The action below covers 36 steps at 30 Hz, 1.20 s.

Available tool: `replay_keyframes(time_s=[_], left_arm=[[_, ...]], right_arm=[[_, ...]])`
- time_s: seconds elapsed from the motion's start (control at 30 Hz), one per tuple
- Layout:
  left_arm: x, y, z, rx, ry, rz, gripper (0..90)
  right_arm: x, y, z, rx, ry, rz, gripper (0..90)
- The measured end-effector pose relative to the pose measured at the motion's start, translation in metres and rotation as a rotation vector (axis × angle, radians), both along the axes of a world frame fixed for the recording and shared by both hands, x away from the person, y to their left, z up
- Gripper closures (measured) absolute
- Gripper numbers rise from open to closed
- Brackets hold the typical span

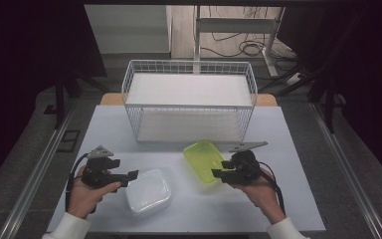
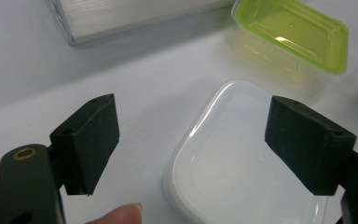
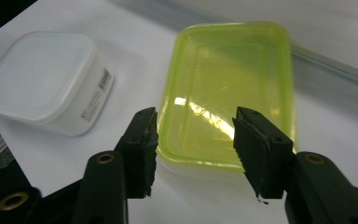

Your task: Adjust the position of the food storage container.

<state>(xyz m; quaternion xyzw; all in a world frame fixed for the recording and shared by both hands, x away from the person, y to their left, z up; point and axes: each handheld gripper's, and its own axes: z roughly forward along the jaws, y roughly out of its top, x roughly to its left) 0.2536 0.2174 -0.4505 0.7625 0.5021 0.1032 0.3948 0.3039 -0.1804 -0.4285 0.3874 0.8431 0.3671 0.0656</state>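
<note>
A white lidded tub [image 1: 148, 191] sits on the table's near left. To its right, a clear tub with a lime-green lid [image 1: 204, 162] lies in front of the basket. My left gripper [image 1: 131, 176] is at the white tub's left edge. In the left gripper view this gripper [image 2: 193, 135] is open wide, with the white tub [image 2: 242, 163] below and between its jaws. My right gripper [image 1: 218, 174] is at the green tub's near end. In the right gripper view it [image 3: 196, 140] is open, jaws apart over the near edge of the green lid [image 3: 228, 88].
A white wire basket [image 1: 189, 99] with a white floor stands at the table's back centre, just beyond the green tub. The pale table [image 1: 288, 199] has bare room along its front and right. A hand's fingertip [image 2: 121, 214] shows beside the left jaw.
</note>
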Motion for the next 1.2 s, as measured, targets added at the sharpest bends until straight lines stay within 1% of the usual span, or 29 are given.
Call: replay_keyframes(time_s=[0.1, 0.2, 0.27, 0.37, 0.4, 0.43, 0.53, 0.67, 0.73, 0.77, 0.8, 0.83, 0.87, 0.9, 0.97, 1.0, 1.1, 1.13, 1.2], left_arm=[[0.001, 0.0, -0.001, 0.006, -0.001, 0.008, 17.5], [0.001, 0.001, -0.002, 0.014, 0.004, 0.016, 17.5], [0.001, 0.001, -0.002, 0.014, 0.003, 0.016, 17.5], [0.001, 0.001, -0.003, 0.02, 0.007, 0.017, 17.5], [0.001, 0.001, -0.003, 0.02, 0.007, 0.017, 17.4], [0.001, 0.0, -0.004, 0.022, 0.009, 0.015, 17.5], [0.001, -0.001, -0.004, 0.028, 0.009, 0.015, 17.4], [0.001, -0.001, -0.004, 0.031, 0.009, 0.018, 17.4], [0.0, -0.001, -0.004, 0.033, 0.01, 0.018, 17.3], [0.0, 0.0, -0.005, 0.035, 0.01, 0.018, 17.3], [0.0, 0.0, -0.005, 0.035, 0.01, 0.018, 17.3], [0.0, 0.0, -0.005, 0.037, 0.01, 0.02, 17.3], [0.0, 0.001, -0.006, 0.038, 0.011, 0.02, 17.3], [0.0, 0.001, -0.006, 0.038, 0.012, 0.021, 17.3], [0.0, 0.001, -0.006, 0.039, 0.011, 0.021, 17.3], [0.0, 0.001, -0.006, 0.039, 0.01, 0.02, 17.3], [0.0, 0.0, -0.006, 0.041, 0.01, 0.02, 17.3], [0.0, 0.0, -0.006, 0.04, 0.011, 0.019, 17.3], [0.0, 0.0, -0.007, 0.043, 0.013, 0.02, 17.3]], right_arm=[[0.003, 0.012, -0.002, -0.007, 0.018, 0.035, 51.5], [0.005, 0.021, -0.004, -0.013, 0.027, 0.056, 52.8], [0.006, 0.028, -0.006, -0.018, 0.039, 0.069, 53.9], [0.006, 0.04, -0.01, -0.029, 0.049, 0.103, 54.9], [0.006, 0.04, -0.01, -0.029, 0.049, 0.103, 54.9], [0.007, 0.048, -0.013, -0.044, 0.053, 0.122, 55.5], [0.007, 0.053, -0.016, -0.051, 0.054, 0.135, 57.6], [0.007, 0.065, -0.023, -0.068, 0.069, 0.173, 68.0], [0.006, 0.067, -0.025, -0.076, 0.081, 0.182, 72.6], [0.005, 0.068, -0.028, -0.087, 0.089, 0.193, 77.0], [0.005, 0.068, -0.029, -0.092, 0.087, 0.196, 79.3], [0.005, 0.068, -0.029, -0.092, 0.087, 0.196, 79.3], [0.005, 0.066, -0.03, -0.096, 0.088, 0.194, 82.3], [0.005, 0.064, -0.032, -0.102, 0.094, 0.192, 87.3], [0.006, 0.063, -0.032, -0.106, 0.094, 0.192, 88.0], [0.006, 0.063, -0.035, -0.12, 0.097, 0.193, 88.3], [0.005, 0.066, -0.037, -0.127, 0.099, 0.199, 88.4], [0.004, 0.07, -0.039, -0.138, 0.098, 0.206, 88.4], [0.004, 0.071, -0.041, -0.146, 0.099, 0.208, 88.4]])
